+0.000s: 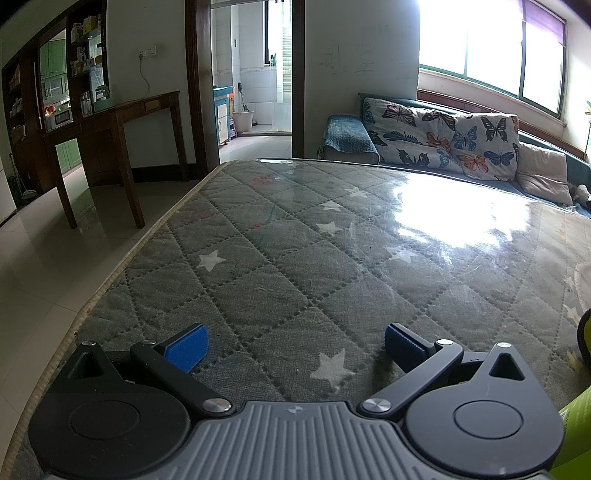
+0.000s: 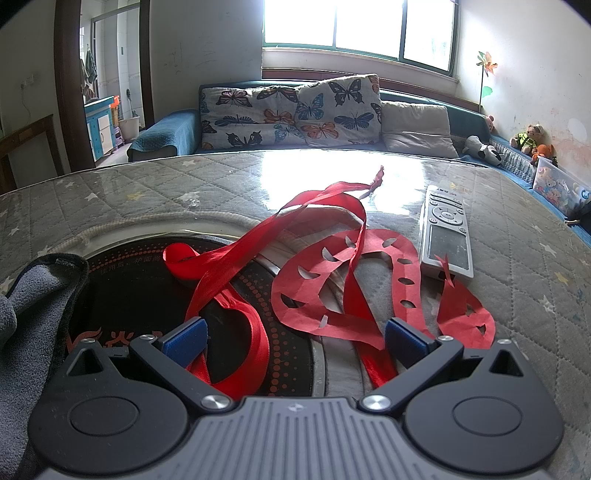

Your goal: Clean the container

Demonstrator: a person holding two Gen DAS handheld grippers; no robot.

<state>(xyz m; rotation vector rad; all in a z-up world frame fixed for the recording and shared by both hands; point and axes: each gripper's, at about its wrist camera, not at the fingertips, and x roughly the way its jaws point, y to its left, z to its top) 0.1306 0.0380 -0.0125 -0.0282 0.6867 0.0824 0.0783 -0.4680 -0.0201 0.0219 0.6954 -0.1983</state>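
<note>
Daylight from a wide window (image 2: 354,26) glares off the glass-covered bench (image 1: 332,236), whose quilted grey cloth with white stars shows under the clear top. Beyond its far edge stands a blue sofa (image 2: 162,129) with butterfly cushions (image 2: 291,110) and a plain beige cushion (image 2: 417,129); soft toys (image 2: 480,149) sit along the far right. To the left, in the left wrist view, a dark wooden side table (image 1: 122,122) stands on the tiled floor (image 1: 48,251) beside an open doorway (image 1: 255,66). The left claw (image 1: 295,347) hovers low over a bare stretch of the bench, its blue-padded fingers (image 1: 188,349) spread wide and holding nothing; a yellow-green object (image 1: 580,402), cut off by the frame, shows at the near right edge, and what it is cannot be told. The right claw (image 2: 293,341) is likewise spread wide and empty, just above a round black dish-like container (image 2: 147,295) with an orange dot pattern and a metal rim, set into the bench at the near left. A red ribbon (image 2: 236,266) loops across the container and trails toward the far side, and a red paper cutout (image 2: 351,291) with small holes lies partly over the rim and onto the bench to the right. A grey cloth (image 2: 33,302) lies bunched at the near left edge of the container. A silver remote control (image 2: 447,232) rests on the bench to the right, just beyond the paper.
</note>
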